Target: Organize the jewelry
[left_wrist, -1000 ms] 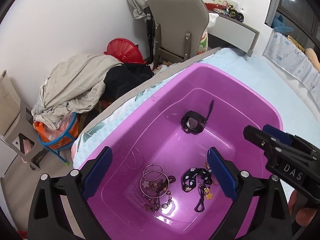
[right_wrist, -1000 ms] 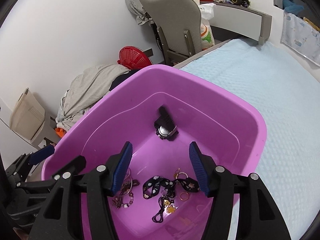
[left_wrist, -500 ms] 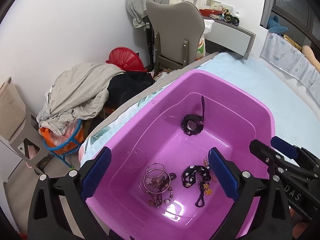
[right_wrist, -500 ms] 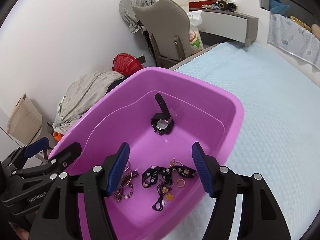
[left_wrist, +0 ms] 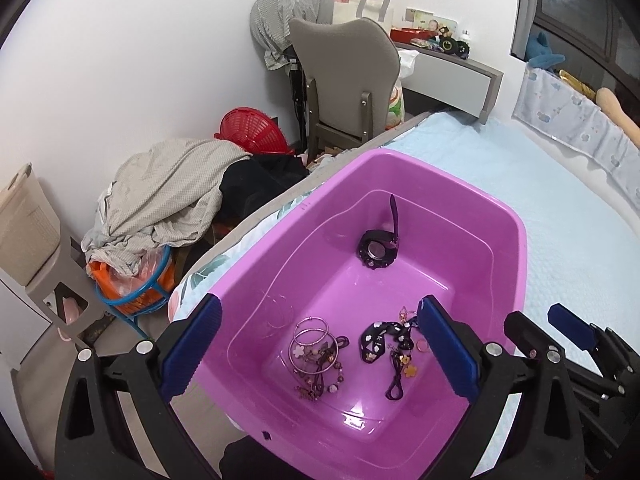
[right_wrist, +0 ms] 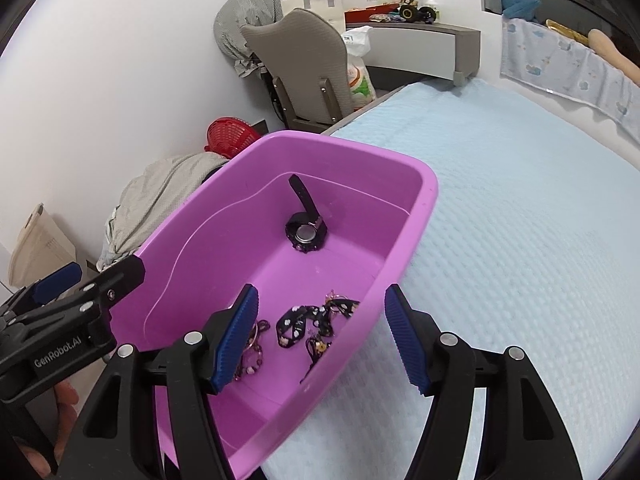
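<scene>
Pale blue quilted bedding [right_wrist: 520,240] underneath, white wall behind, heaped grey laundry [left_wrist: 168,196] and a red basket [left_wrist: 252,132] off to the left of the tongs, grey chair [left_wrist: 344,76] farther back. Resting on the bedding, a purple plastic tub [left_wrist: 516,264] holding all the jewelry. Left tongs [left_wrist: 320,348] spread wide over the tub's near end, nothing between the blue pads. Just ahead of that gap and toward the left pad, silver bangles [left_wrist: 310,330] lying flat atop a tangle of beaded bracelets [left_wrist: 320,372]. Toward the right pad, a black flower-print strap [left_wrist: 378,340], long axis running away from the tongs and slanting right, with a dark cord loop [left_wrist: 394,390] trailing back toward the tongs. Farther ahead, well apart from both tongs, a black watch [left_wrist: 376,248] lying face down on the tub floor, one strap standing upright against the far wall. Right tongs [right_wrist: 322,336] likewise open and empty, jaws just widened, left pad over the tub, right pad beyond its rim over the bedding.
</scene>
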Motion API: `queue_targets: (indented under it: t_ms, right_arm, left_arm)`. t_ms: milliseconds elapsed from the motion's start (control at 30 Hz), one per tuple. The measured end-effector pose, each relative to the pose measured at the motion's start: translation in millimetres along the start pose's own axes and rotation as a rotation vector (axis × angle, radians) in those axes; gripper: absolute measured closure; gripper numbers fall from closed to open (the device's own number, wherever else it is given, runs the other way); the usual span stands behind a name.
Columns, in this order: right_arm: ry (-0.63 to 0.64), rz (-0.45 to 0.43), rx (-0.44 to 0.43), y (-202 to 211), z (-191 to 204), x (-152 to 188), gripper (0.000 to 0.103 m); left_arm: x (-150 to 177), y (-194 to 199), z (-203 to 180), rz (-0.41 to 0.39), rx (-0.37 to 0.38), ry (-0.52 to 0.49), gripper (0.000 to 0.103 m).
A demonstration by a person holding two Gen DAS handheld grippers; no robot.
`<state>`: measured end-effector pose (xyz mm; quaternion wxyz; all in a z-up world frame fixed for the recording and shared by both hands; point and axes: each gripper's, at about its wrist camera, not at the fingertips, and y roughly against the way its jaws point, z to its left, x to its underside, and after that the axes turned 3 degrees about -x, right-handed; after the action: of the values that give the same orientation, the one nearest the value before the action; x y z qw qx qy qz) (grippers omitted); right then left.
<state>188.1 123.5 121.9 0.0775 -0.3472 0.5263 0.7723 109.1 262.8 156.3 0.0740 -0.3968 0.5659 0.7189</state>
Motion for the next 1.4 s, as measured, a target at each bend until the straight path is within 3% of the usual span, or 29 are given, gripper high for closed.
queue_targets:
  t_ms: [567, 1400]
  right_arm:
    - [-0.004, -0.015, 0.054, 27.1, 4.8, 28.3, 0.040]
    - [0.022, -0.011, 0.084, 33.3, 7.0, 38.8, 0.040]
  left_arm:
    - [21.7, 17.6, -3.5, 0.000, -0.021, 0.007, 0.006]
    - [31.6, 22.1, -9.1, -0.002, -0.023, -0.006, 0.006]
